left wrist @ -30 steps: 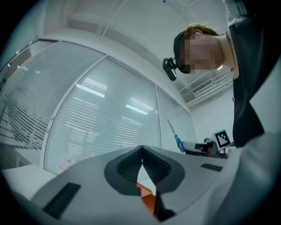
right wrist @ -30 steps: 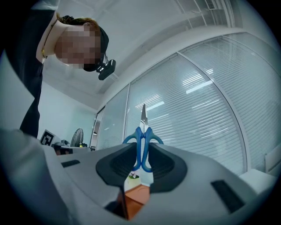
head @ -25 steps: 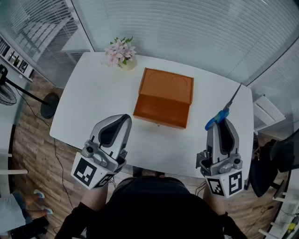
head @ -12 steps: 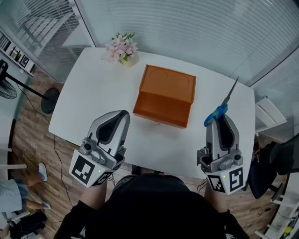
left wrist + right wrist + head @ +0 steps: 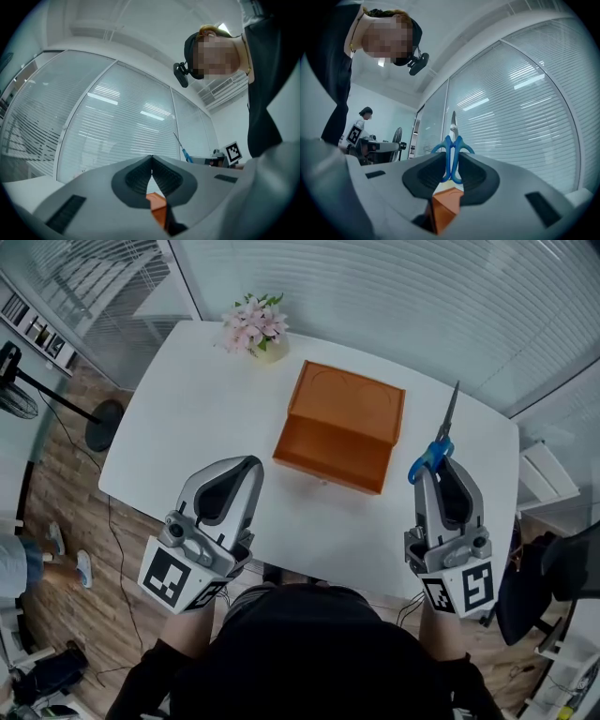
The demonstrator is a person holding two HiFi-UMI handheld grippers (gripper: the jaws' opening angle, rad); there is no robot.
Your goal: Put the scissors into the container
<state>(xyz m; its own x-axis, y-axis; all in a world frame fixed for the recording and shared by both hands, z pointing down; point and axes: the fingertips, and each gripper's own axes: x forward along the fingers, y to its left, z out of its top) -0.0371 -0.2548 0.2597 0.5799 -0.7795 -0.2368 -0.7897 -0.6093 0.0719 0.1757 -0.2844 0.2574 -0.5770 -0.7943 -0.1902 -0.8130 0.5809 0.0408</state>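
Note:
The scissors [image 5: 438, 442] have blue handles and thin metal blades pointing away from me. My right gripper [image 5: 433, 463] is shut on their handles, held above the table's right side; in the right gripper view the scissors [image 5: 452, 154] stand upright between the pads. The orange container [image 5: 343, 425] sits open in the middle of the white table [image 5: 197, 418], to the left of the scissors, and a corner of the container [image 5: 443, 206] shows below the jaws. My left gripper [image 5: 246, 467] hovers near the table's front left, shut with nothing in it [image 5: 152, 161].
A small pot of pink flowers [image 5: 256, 331] stands at the table's far left corner. Glass walls with blinds run behind the table. A fan stand [image 5: 98, 432] is on the wooden floor at the left, and a person's feet [image 5: 66, 554] show at the left edge.
My right gripper has shifted a little left and forward with the scissors, whose blades now point more straight ahead. The left gripper has stayed put.

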